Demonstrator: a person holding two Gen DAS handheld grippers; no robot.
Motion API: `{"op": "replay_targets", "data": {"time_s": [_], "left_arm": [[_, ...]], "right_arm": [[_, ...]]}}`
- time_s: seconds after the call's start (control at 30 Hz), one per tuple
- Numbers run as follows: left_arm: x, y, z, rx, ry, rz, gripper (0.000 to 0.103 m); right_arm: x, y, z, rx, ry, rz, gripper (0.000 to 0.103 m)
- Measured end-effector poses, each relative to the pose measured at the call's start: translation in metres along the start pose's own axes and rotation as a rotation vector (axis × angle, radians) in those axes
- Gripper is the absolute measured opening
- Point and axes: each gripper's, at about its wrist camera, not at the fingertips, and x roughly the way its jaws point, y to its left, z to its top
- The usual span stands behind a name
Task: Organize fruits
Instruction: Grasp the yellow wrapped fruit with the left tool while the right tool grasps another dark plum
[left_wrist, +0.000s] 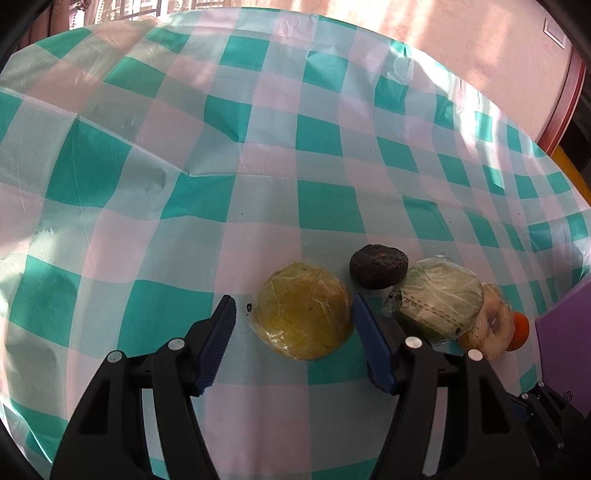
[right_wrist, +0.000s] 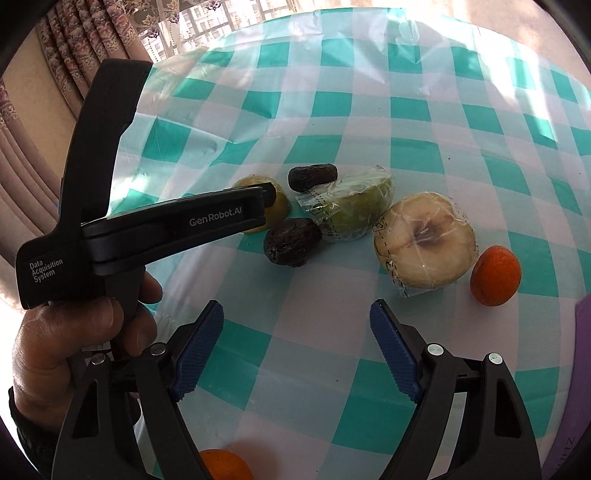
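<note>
A yellow-green fruit in clear wrap (left_wrist: 301, 310) lies on the checked tablecloth (left_wrist: 258, 166) between the jaws of my left gripper (left_wrist: 293, 306). Its right pad (left_wrist: 369, 332) is at the fruit's edge, while the left pad (left_wrist: 218, 339) stands clear of it, so the gripper is open. Beside this fruit lie a dark wrinkled fruit (left_wrist: 378, 266), a wrapped green piece (left_wrist: 439, 299), a wrapped pale half (left_wrist: 491, 325) and an orange (left_wrist: 519, 330). My right gripper (right_wrist: 296, 306) hovers open over bare cloth, short of the pale half (right_wrist: 424, 240) and the orange (right_wrist: 495, 275).
A second dark fruit (right_wrist: 291, 242) lies near the green piece (right_wrist: 354, 210). Another orange (right_wrist: 221, 465) shows at the bottom edge. A hand (right_wrist: 74, 332) holds the left tool's black body (right_wrist: 177, 221). A purple object (left_wrist: 561, 332) stands at the right. Curtains (right_wrist: 74, 55) hang behind.
</note>
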Motion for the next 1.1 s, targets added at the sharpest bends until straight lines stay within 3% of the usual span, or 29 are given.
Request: {"op": "replay_targets", "data": {"time_s": [0.2, 0.4, 0.73, 1.1], "left_arm": [[0.005, -0.006, -0.003, 0.046, 0.036, -0.013, 0.065], [0.004, -0.001, -0.002, 0.014, 0.035, -0.028, 0.06], [-0.016, 0.026, 0.004, -0.122, -0.042, -0.033, 0.059], [-0.026, 0.036, 0.005, -0.155, -0.082, -0.036, 0.057]], "right_arm": [[0.004, -0.002, 0.002, 0.01, -0.008, 0.003, 0.078], [0.01, -0.007, 0.004, 0.04, -0.007, 0.001, 0.073], [0.015, 0.0, 0.018, 0.082, -0.032, -0.012, 0.069], [0.03, 0.013, 0.033, 0.094, -0.02, -0.064, 0.056]]}}
